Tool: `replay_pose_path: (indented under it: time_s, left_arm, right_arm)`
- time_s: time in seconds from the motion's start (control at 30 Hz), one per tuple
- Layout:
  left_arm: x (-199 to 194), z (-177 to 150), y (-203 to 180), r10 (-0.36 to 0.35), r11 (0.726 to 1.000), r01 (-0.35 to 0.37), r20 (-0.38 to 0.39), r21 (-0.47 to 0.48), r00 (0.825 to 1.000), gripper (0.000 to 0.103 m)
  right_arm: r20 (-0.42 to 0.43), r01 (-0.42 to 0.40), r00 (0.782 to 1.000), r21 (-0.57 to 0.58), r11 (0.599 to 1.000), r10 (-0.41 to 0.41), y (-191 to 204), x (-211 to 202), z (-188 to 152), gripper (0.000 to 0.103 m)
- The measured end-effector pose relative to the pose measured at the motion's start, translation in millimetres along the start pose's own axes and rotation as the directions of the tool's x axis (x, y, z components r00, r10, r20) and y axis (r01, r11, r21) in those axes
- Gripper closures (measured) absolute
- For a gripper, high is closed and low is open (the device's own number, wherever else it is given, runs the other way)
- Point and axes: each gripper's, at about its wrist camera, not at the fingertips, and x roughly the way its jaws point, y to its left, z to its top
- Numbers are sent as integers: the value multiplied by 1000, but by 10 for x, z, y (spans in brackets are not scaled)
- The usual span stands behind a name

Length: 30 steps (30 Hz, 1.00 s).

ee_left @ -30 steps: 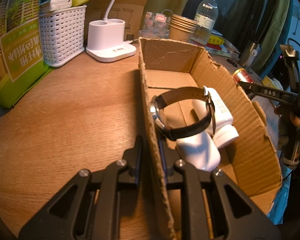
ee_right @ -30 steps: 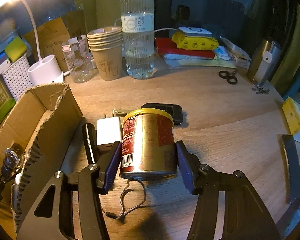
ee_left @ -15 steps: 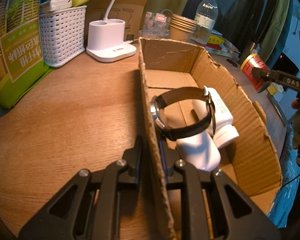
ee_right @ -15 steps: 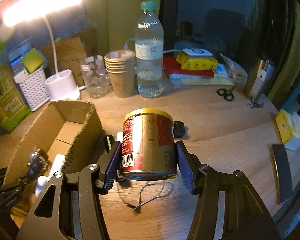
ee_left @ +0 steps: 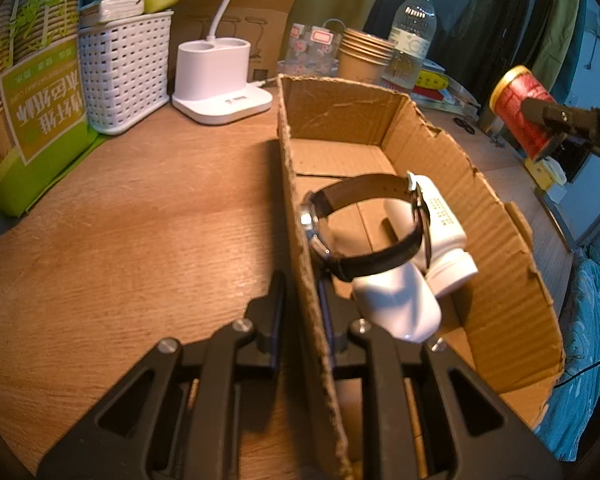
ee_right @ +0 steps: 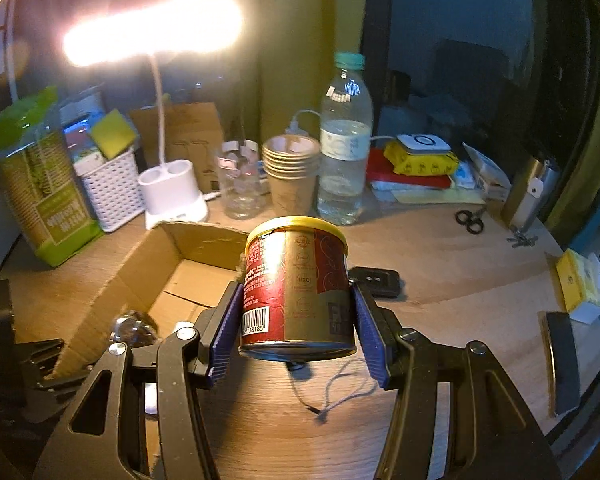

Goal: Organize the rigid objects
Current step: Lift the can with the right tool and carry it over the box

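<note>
My right gripper point(ee_right: 296, 320) is shut on a red and gold can point(ee_right: 298, 288) and holds it in the air to the right of the cardboard box point(ee_right: 140, 272). The can also shows in the left wrist view point(ee_left: 524, 112), high beyond the box's right wall. My left gripper point(ee_left: 300, 300) is shut on the left wall of the cardboard box point(ee_left: 300, 240). Inside the box lie a black-strapped watch point(ee_left: 364, 224) and two white bottles point(ee_left: 396, 300).
A white lamp base point(ee_left: 220, 88), white basket point(ee_left: 124, 76), green pack point(ee_left: 40, 120), paper cups point(ee_right: 292, 176) and water bottle point(ee_right: 344, 144) stand at the back. A black device point(ee_right: 376, 280), a cord point(ee_right: 340, 384) and scissors point(ee_right: 470, 216) lie on the table.
My right gripper has lifted the can off the table and carried it up and left toward the box. My left gripper has stayed still on the box wall.
</note>
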Motion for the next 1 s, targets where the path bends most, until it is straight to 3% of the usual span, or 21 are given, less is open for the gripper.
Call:
replay_pose_path:
  time_s: [0.43,1.0]
  left_arm:
    - [2,-2,-8,-1,1000,1,0,0,1000,86]
    - [1,-2,-7,-1,1000,1,0,0,1000,86]
  right_arm:
    - [-9,-81,997,-57,995,80,362,67,64,46]
    - [-92,-156,985,-100,983,147,712,376,-24,46]
